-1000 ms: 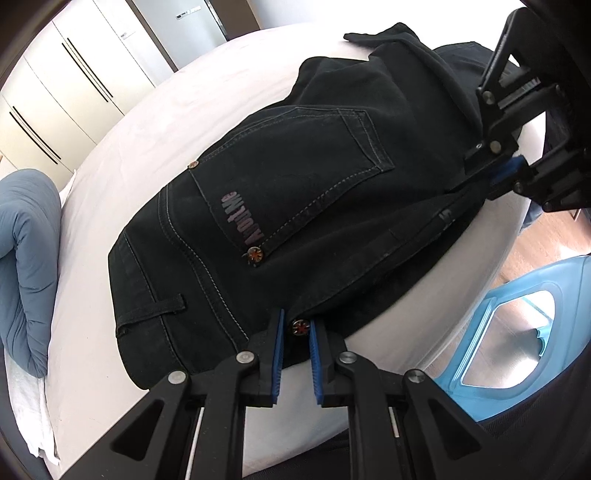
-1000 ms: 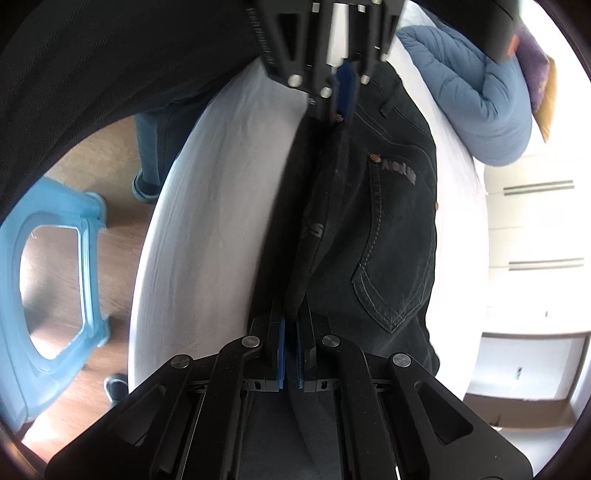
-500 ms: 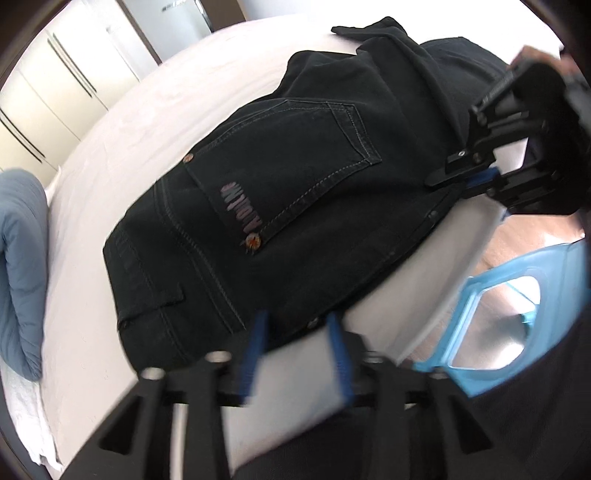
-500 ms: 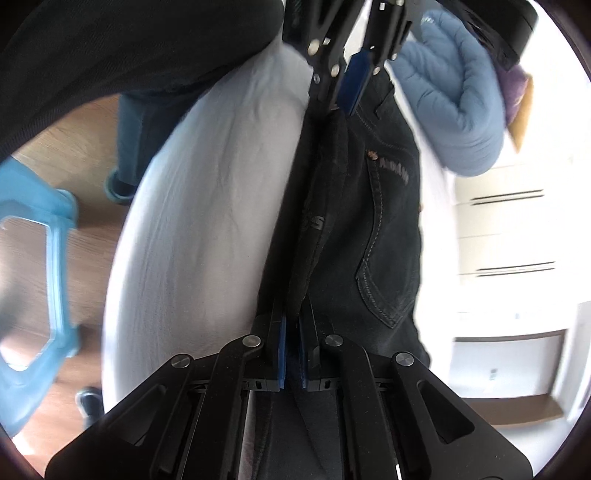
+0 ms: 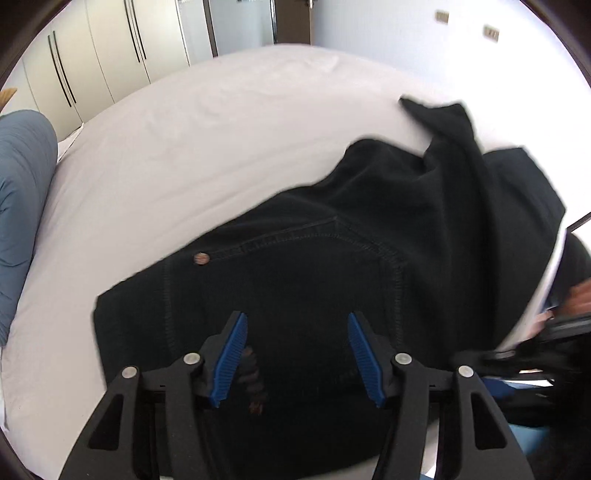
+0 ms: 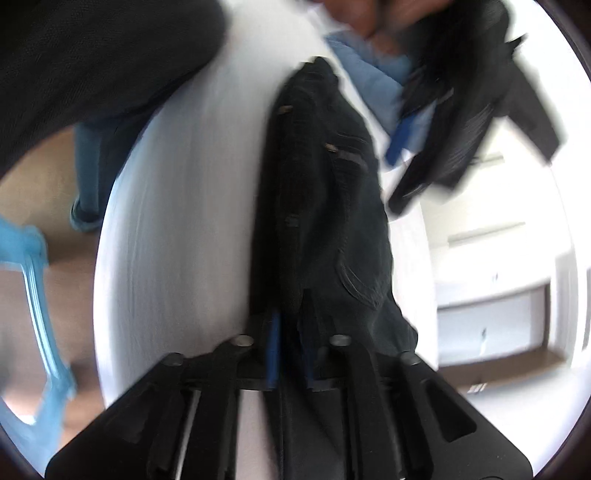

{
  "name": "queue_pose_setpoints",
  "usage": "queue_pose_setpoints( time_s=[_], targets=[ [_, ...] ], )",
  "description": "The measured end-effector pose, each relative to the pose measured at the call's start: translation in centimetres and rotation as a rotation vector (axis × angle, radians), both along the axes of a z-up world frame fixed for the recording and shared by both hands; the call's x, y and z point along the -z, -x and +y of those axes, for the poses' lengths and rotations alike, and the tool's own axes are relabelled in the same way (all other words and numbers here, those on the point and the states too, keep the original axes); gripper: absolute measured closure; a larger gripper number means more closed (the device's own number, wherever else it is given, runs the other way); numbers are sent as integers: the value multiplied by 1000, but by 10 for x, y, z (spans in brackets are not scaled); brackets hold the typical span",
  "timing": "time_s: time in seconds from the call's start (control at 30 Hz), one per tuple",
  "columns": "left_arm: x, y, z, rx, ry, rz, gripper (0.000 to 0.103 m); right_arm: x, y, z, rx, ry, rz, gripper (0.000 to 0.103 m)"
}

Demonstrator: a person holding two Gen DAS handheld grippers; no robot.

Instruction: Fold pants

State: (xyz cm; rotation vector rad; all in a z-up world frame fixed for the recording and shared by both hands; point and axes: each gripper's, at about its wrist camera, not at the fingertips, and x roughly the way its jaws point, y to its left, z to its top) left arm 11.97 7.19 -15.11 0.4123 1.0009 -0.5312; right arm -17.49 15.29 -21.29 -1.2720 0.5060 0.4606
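1. I see the bed (image 5: 192,155) filling most of my left view, its white sheet smooth, with pale wardrobe doors (image 5: 92,62) behind it and a blue duvet (image 5: 22,192) bunched at the left edge.

2. The black pants (image 5: 332,266) lie folded on the sheet near the bed's near edge, back pocket up, a copper rivet (image 5: 201,258) showing at the pocket corner. One leg end rises in a loose peak toward the far right.

3. In my right view the same pants (image 6: 321,206) run away from me as a long dark strip along the mattress, with wood floor (image 6: 33,177) and a blue plastic stool (image 6: 37,288) off to the left.

4. My left gripper (image 5: 295,332) tilts steeply down over the waistband area. Its jaws have just been opening and now stand wide; the blue pads (image 5: 231,354) hover above the cloth with denim showing between them, pressing on nothing.

5. My right gripper (image 6: 291,332) points along the folded edge at a shallower slant. Its jaws have just been opening to a narrow gap; a fold of denim sits between the pads (image 6: 274,350), though blur keeps me from telling whether they touch it.

6. The left gripper (image 6: 424,147) also shows in my right view, blurred, above the far end of the pants, with a hand (image 6: 369,22) behind it.
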Motion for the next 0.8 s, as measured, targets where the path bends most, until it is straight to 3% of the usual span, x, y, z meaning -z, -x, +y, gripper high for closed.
queue_pose_setpoints(
  time_s=[0.03, 0.07, 0.1, 0.17, 0.27, 0.33, 0.47, 0.53, 0.6, 0.67, 0.73, 0.8],
  targets=[
    [16, -2, -6, -6, -44, 16, 43, -6, 1, -3, 27, -34, -10, 45],
    [25, -5, -11, -14, -54, 26, 42, -17, 3, -10, 58, -93, -20, 4],
    [28, -4, -8, -32, -27, 22, 42, -30, 6, -18, 85, -168, -14, 1],
    [27, -5, 0, -73, 27, 49, 42, -57, 6, -36, 166, -319, 20, 0],
    [23, -4, 1, -86, 21, 61, 42, -93, -9, -69, 315, -538, 97, 0],
    [11, -5, 0, -114, 36, 71, 45, -113, -38, -94, 437, -712, 214, 0],
    [-17, -8, -11, -145, 146, 31, 48, -123, -101, -125, 546, -981, 408, 1],
    [-8, -11, -25, -141, 117, 45, 48, -104, -135, -134, 633, -1046, 523, 1],
    [20, -16, -39, -138, 32, 121, 47, -69, -161, -147, 777, -1054, 604, 1],
    [27, -13, -34, -154, 72, 100, 45, -35, -169, -168, 972, -1028, 682, 13],
    [24, -17, -28, -188, 107, 134, 46, -33, -152, -187, 972, -1099, 677, 15],
    [16, -17, -28, -199, 81, 137, 50, -39, -137, -196, 964, -1084, 661, 15]
  ],
)
